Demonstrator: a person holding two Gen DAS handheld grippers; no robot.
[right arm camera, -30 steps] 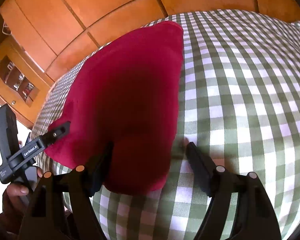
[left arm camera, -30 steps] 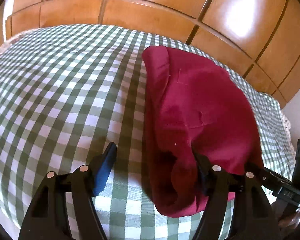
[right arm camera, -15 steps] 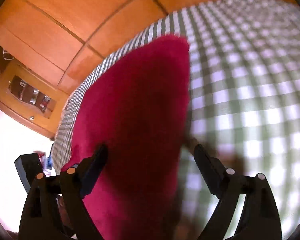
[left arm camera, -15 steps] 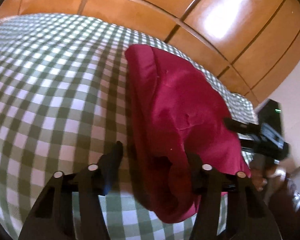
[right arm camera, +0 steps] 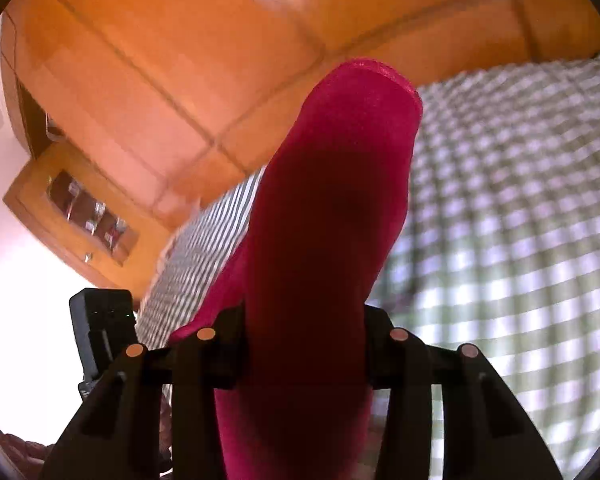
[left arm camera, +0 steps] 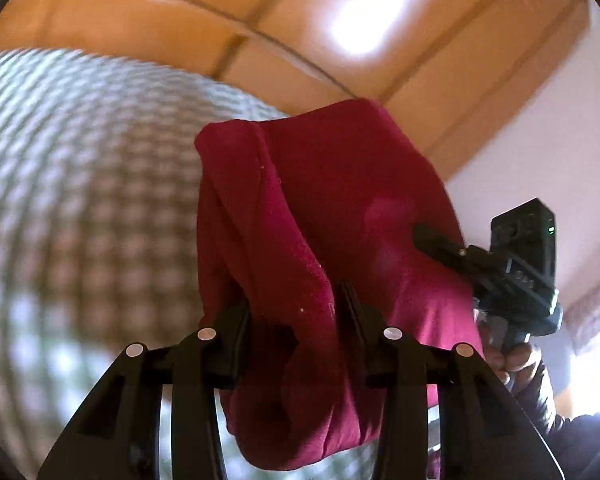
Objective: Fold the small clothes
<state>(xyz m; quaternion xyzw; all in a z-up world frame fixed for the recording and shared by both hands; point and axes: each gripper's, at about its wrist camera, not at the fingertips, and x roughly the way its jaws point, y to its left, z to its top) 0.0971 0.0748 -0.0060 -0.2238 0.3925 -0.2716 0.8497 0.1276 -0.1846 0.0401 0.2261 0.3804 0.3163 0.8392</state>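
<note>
A dark red folded garment (left arm camera: 324,208) hangs lifted above the green-and-white checked cloth (left arm camera: 80,168). My left gripper (left arm camera: 296,312) is shut on its near left edge, with a bunched fold between the fingers. My right gripper (right arm camera: 304,320) is shut on the garment's (right arm camera: 340,184) other near edge; the cloth fills the gap between its fingers. The right gripper also shows in the left wrist view (left arm camera: 440,240), clamped on the garment's right side. The garment's far end droops toward the checked cloth (right arm camera: 520,208).
Orange wooden panels (left arm camera: 260,12) rise behind the bed. A wooden shelf unit with small items (right arm camera: 84,216) stands at the left in the right wrist view. A pale wall (left arm camera: 540,120) lies to the right.
Both grippers went from open around the garment's near edges to shut on it. They then rose, lifting the garment off the checked cloth.
</note>
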